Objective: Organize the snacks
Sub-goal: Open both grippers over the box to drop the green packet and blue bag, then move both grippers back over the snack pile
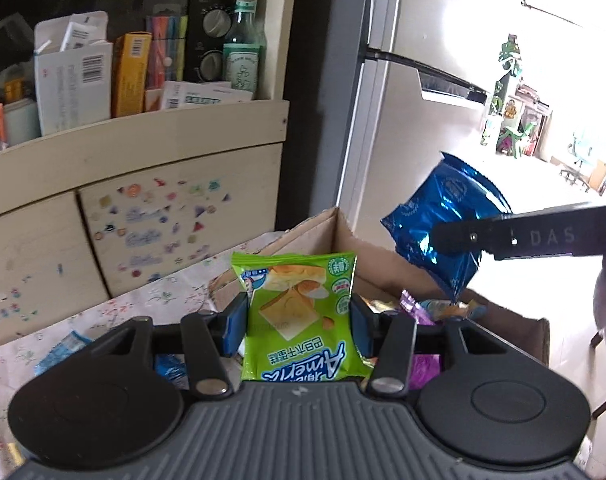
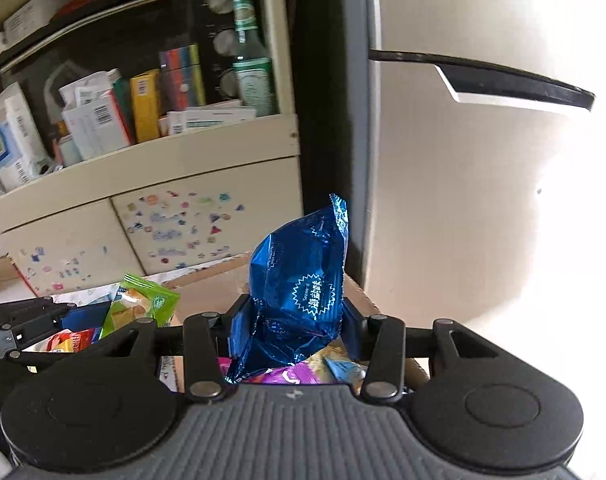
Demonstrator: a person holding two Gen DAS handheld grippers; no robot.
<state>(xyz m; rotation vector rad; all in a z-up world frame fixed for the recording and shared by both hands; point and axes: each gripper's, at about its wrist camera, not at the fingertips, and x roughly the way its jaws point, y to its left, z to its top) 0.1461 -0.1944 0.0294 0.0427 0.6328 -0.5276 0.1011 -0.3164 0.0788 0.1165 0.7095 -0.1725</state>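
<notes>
The green snack packet (image 1: 299,316) is sitting upright between the blue pads of the left tongs (image 1: 298,322), which are closing on both its side edges, and it is hanging just at the near edge of the cardboard box (image 1: 387,264), so it looks as if it is being carried over for dropping in. The blue foil packet (image 2: 299,296) is being pinched around its crumpled lower half by the right tongs (image 2: 293,326), closed tight enough to bunch the foil, and in the left wrist view it is hovering above the open box with its lower corner pointing down towards the contents. That grip low on the bag is leaving the top free, which should let it slide in cleanly once released, I would guess. Inside the box a purple wrapper (image 2: 299,374) and other bright packets are already lying in a loose heap, so the sorting seems well under way. The box is resting on a desk (image 1: 115,312) covered in a flowered cloth, where a light blue wrapper (image 1: 59,350) is lying apart from the rest, probably waiting its turn. Behind, a cream shelf (image 1: 151,136) is holding cartons and a green glass bottle (image 1: 243,48), and the cupboard door (image 1: 171,224) below is dotted with stickers.
</notes>
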